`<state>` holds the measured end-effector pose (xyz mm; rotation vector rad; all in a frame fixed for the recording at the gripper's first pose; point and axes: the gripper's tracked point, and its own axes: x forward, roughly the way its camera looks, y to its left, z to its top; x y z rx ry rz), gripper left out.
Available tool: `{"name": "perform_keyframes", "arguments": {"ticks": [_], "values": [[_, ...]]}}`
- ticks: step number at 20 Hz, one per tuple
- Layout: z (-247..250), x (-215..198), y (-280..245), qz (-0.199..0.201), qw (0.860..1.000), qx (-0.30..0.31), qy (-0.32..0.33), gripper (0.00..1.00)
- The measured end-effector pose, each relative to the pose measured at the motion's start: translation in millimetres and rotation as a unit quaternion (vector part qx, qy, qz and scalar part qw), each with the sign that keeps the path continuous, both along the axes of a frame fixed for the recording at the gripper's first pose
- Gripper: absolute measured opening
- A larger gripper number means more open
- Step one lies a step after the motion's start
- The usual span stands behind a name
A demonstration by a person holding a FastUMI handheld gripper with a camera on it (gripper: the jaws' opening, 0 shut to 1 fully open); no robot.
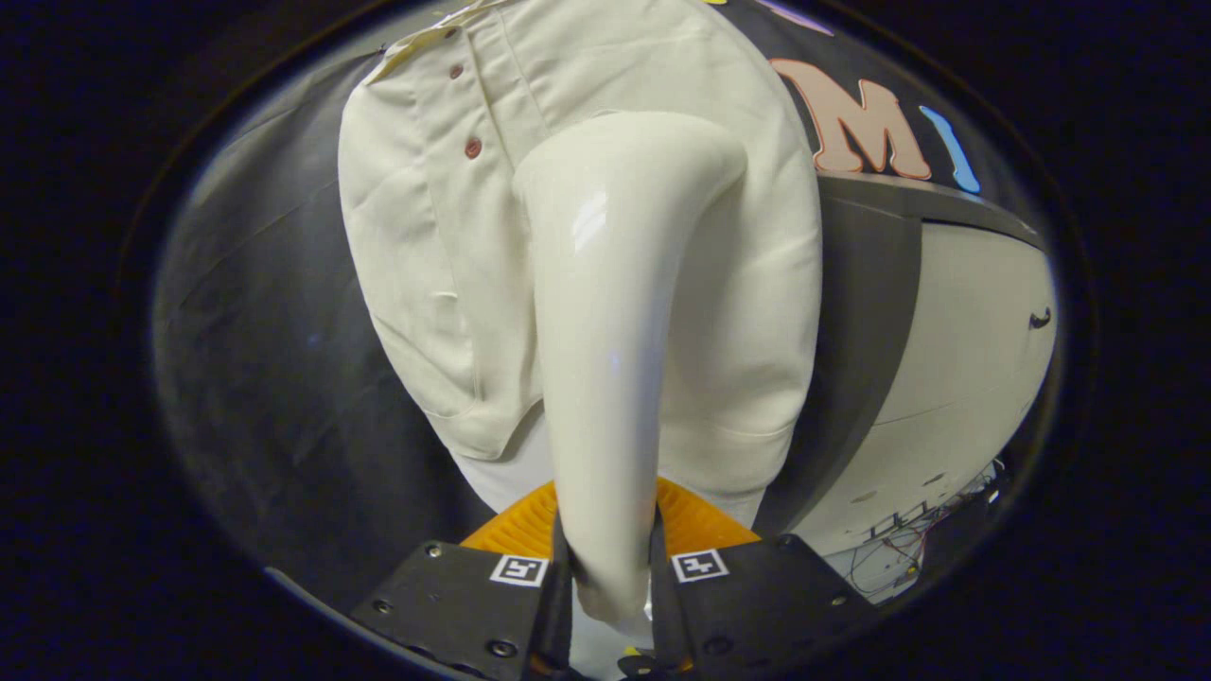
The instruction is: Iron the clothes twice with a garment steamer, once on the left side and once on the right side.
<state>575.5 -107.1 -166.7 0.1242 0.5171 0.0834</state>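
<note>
Gripper (610, 567): fingers clenched on the steamer (615, 312) handle; steamer head up against a cream buttoned shirt (416, 236); dark cloth behind.

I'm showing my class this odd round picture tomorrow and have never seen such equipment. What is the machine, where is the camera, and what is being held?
There is no robot arm here: a person holds a two-finger gripper by hand. The camera rides on the gripper and looks forward along its fingers. Those fingers press on the handle of a glossy white garment steamer, which rises ahead of them. Its head points at a cream shirt with dark red buttons, hanging beyond the steamer in front of the booth's black cloth wall. A pale panel stands beside the shirt.
</note>
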Motion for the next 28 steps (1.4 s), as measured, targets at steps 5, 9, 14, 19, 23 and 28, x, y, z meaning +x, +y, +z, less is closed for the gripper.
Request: {"name": "perform_keyframes", "arguments": {"ticks": [5, 9, 14, 19, 23, 28], "values": [[5, -27, -7, -0.022, 0.999, 0.023, 0.004, 0.34], [18, -69, -12, -0.050, 0.999, 0.021, -0.002, 0.34], [48, -136, 0, -0.083, 0.996, 0.008, -0.018, 0.33], [104, -216, 16, -0.106, 0.992, -0.009, -0.060, 0.33], [142, -279, 12, -0.129, 0.988, -0.026, -0.083, 0.33], [162, -333, 2, -0.134, 0.985, -0.040, -0.096, 0.33]]}}
